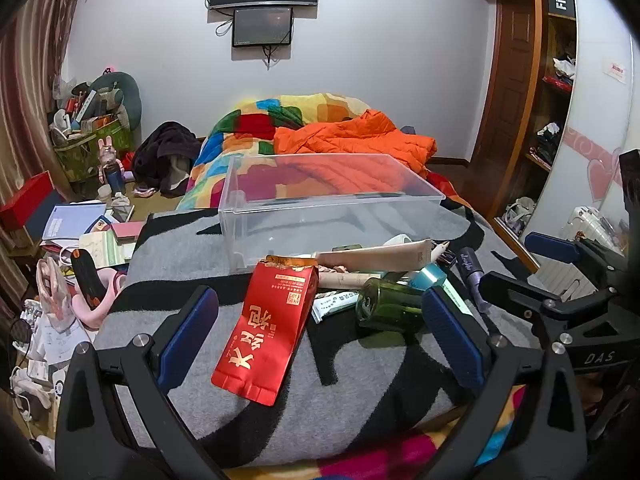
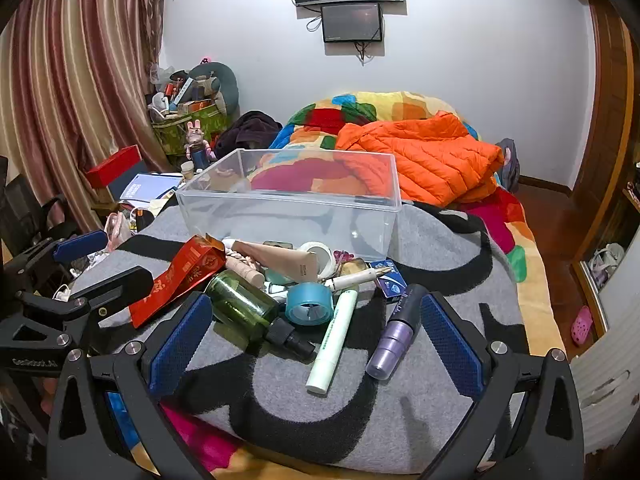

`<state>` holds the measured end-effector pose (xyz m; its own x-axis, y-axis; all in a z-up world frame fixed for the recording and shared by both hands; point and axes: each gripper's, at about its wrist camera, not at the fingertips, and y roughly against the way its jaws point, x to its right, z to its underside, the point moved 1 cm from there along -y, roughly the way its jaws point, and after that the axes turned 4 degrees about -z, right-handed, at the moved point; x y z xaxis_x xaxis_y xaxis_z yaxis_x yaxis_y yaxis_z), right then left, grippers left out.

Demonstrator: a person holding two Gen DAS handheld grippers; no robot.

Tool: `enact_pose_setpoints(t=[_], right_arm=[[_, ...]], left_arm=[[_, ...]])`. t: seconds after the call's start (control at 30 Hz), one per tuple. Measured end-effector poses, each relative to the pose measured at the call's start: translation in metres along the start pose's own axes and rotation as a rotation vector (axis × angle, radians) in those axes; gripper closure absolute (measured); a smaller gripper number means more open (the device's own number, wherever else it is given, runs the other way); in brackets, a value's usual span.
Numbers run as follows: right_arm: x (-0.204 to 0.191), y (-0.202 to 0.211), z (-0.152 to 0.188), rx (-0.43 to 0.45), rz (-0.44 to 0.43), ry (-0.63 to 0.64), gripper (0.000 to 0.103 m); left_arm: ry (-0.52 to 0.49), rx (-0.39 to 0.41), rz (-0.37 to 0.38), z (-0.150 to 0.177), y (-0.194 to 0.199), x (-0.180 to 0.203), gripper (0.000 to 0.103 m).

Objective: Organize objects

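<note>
While both jaws gape, red packet (image 1: pixel 266 330) lies between left ones — untouched.

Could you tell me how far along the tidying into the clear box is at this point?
Nothing looks done: the clear box appears empty. Nothing is in hand; the left gripper and right gripper hover open. Left to move: red packet, green bottle, blue tape, marker, purple tube.
</note>
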<state>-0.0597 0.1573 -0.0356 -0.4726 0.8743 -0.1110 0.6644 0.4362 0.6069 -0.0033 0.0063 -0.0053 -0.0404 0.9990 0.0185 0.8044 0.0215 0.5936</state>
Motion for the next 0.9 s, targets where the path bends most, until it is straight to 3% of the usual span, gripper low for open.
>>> enact_pose_setpoints(t=[0.9], right_arm=[[-0.0008,-0.0008,0.0004,-0.003,-0.007,-0.008,0.000]], left_arm=[[0.000,0.016,0.010,-0.0003,0.0072,0.0014,0.000]])
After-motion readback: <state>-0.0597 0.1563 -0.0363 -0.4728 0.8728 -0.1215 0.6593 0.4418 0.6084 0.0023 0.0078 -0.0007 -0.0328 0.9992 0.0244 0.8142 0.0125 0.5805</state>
